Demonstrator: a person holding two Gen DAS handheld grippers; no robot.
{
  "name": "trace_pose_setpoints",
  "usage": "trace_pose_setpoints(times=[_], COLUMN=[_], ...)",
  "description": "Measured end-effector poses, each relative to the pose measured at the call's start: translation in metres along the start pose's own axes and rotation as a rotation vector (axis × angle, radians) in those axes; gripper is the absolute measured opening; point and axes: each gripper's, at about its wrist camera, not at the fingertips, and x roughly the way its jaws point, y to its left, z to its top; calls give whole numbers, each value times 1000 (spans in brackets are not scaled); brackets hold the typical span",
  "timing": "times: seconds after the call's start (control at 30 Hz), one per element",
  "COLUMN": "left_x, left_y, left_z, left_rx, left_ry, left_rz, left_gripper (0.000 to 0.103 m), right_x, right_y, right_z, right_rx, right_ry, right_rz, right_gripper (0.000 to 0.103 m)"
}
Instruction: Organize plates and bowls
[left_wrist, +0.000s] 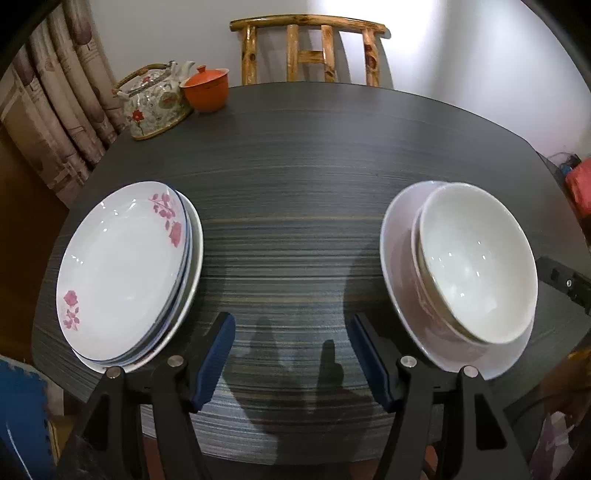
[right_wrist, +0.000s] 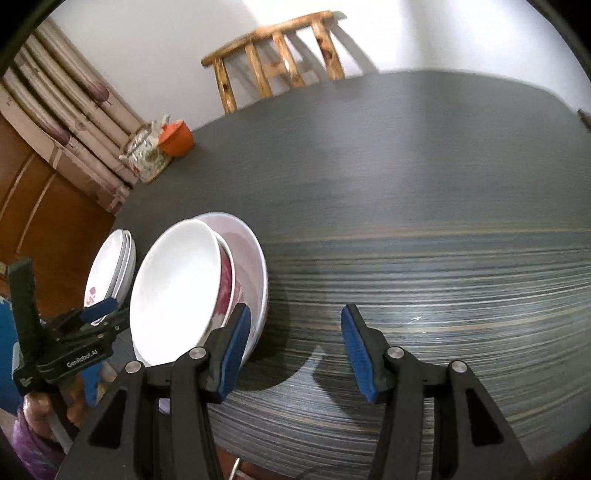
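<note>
A stack of white plates with pink flowers lies on the dark table at the left; it also shows in the right wrist view. A stack of bowls stands at the right: a white bowl on top, nested in a pink-patterned one, inside a wide pale bowl. The bowl stack shows in the right wrist view too. My left gripper is open and empty, low over the table between the two stacks. My right gripper is open and empty, just right of the bowl stack.
A flowered teapot and an orange lidded cup stand at the table's far left. A wooden chair stands behind the table. Curtains hang at the left. The dark wood-grain table stretches between the stacks.
</note>
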Motion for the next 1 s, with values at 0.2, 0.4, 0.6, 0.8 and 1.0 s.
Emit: trace_pose_setpoints(times=[0.2, 0.4, 0.6, 0.8, 1.0], left_x=[4, 2, -6, -36, -64], left_y=[15, 17, 18, 25, 55], left_z=[1, -2, -10, -29, -49], left_rx=[-78, -51, -61, -41, -124], left_ry=[46, 26, -10, -132, -214], left_rz=[-110, -92, -72, -46, -9], left_gripper=[66, 66, 66, 66, 66], right_x=[2, -3, -5, 4, 15], right_y=[-5, -10, -24, -71, -124], right_z=[-4, -2, -1, 13, 37], right_rx=[32, 67, 87, 119, 152], right_ry=[21, 6, -7, -34, -60], right_rz=[18, 39, 5, -134, -242], right_gripper=[56, 56, 59, 68, 68])
